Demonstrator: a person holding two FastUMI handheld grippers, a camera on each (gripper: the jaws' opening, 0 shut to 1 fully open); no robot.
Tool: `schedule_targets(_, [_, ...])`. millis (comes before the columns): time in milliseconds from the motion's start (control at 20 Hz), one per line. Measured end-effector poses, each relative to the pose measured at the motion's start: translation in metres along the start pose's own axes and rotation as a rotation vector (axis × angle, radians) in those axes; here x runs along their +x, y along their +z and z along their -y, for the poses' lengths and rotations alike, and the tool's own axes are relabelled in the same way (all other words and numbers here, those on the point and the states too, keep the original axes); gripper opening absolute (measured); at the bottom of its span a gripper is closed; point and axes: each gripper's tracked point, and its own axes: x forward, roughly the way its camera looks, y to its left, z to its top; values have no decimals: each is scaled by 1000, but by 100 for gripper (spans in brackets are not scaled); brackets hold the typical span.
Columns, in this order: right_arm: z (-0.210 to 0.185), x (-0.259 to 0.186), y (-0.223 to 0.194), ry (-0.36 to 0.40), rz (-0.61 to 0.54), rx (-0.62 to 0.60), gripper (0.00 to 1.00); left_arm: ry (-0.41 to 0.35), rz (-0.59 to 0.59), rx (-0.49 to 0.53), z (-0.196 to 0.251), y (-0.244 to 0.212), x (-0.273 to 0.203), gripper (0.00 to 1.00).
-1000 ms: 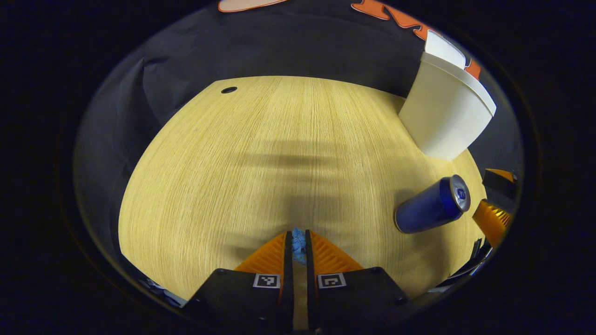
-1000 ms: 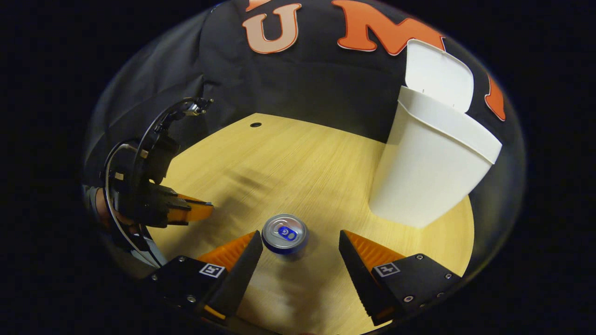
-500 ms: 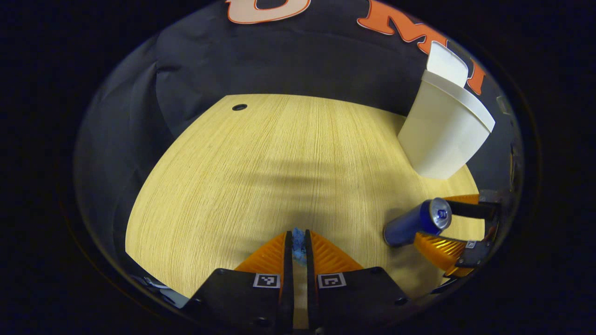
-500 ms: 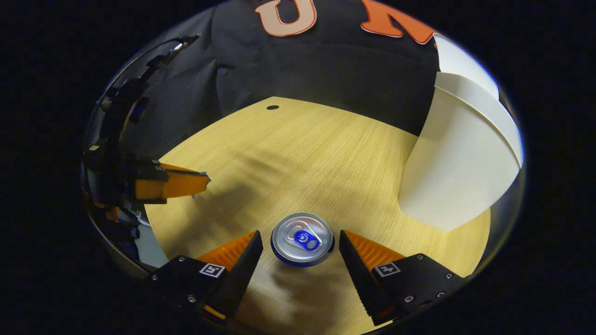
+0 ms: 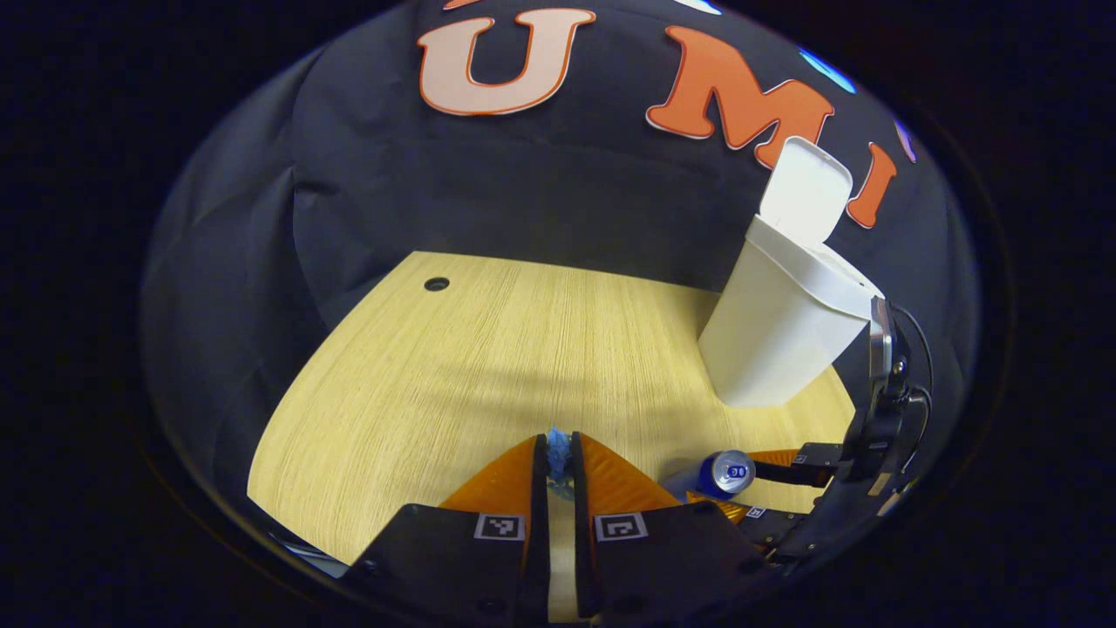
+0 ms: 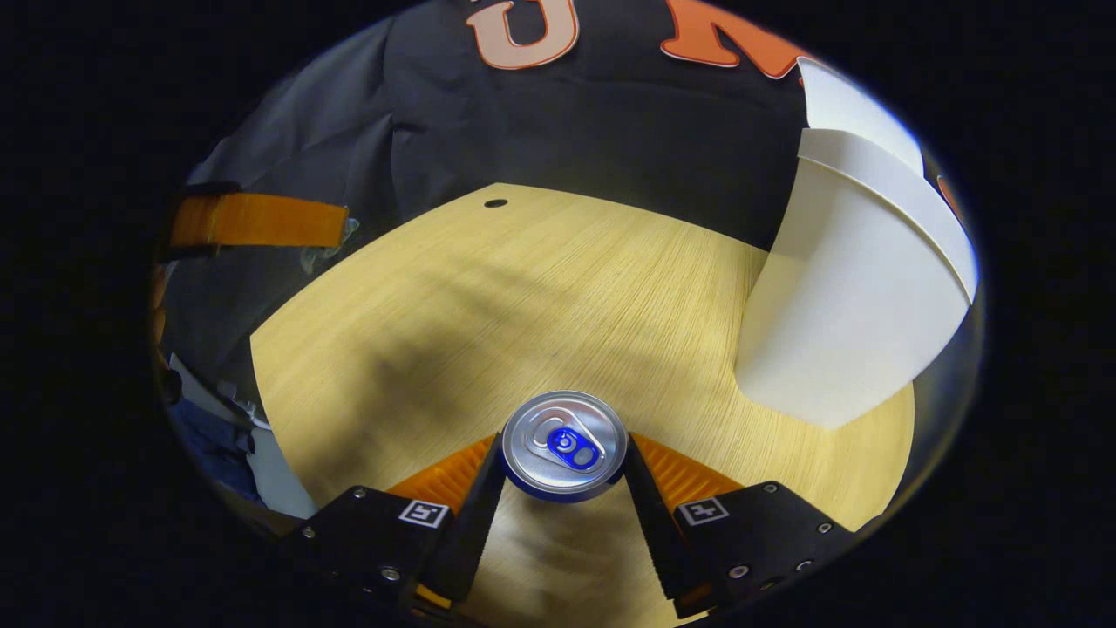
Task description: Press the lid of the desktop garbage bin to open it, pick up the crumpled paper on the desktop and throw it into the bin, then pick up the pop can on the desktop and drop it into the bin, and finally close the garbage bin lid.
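The right gripper (image 6: 565, 467) has its two fingers pressed on both sides of the blue pop can (image 6: 565, 443), which stands upright on the wooden desk (image 6: 523, 288). The left gripper (image 5: 559, 458) is nearly closed, with a small blue scrap (image 5: 558, 447) pinched between its fingers. The white garbage bin (image 5: 776, 327) stands near the can, its lid (image 5: 806, 190) raised.

No readable wording, brand or number anywhere. Small square coded markers (image 5: 499, 526) on the hand-held gripper bodies, patterns only. Plain top on the pop can (image 6: 565, 444), no legible print.
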Motion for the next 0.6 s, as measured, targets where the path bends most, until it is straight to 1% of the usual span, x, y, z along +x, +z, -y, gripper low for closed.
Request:
schedule_targets(50, [1, -3, 3, -5, 11, 16, 80, -6, 16, 11, 2, 0, -1, 16])
schedule_targets(100, [4, -6, 5, -12, 19, 30, 80, -20, 34, 20, 10, 11, -4, 16])
schedule_targets(200, [10, -12, 7, -33, 41, 65, 80, -30, 46, 35, 21, 21, 2, 14])
schedule_targets(350, [18, -28, 11, -68, 81, 105, 80, -59, 75, 54, 42, 39, 4, 15])
schedule_targets(500, [40, -45, 16, -114, 122, 146, 80, -103, 110, 84, 73, 61, 9, 14])
schedule_targets(600, [40, -57, 17, -147, 140, 161, 81, -135, 125, 97, 96, 74, 12, 14])
